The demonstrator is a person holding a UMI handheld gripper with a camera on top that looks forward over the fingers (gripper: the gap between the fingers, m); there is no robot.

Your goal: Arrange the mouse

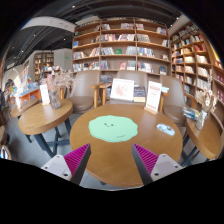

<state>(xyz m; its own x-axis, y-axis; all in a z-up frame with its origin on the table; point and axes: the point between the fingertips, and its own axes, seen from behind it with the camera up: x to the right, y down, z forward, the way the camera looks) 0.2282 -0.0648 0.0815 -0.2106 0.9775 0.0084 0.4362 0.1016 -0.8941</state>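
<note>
Pink-padded fingers [75, 157] of the open, empty claw [111, 158] are hovering over the round wooden tabletop [115, 150], short of a green mat [112, 127]; no mouse is showing, so arranging appears unstarted.

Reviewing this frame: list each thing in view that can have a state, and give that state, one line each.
tool: open, nothing between its fingers, held above the round table's near edge.
green mat: lying flat near the middle of the round table, beyond the fingers, nothing on it.
standing cards: upright at the table's far side.
white mouse: resting on the table beside the mat, untouched.
bookshelves: filled with books.
</note>
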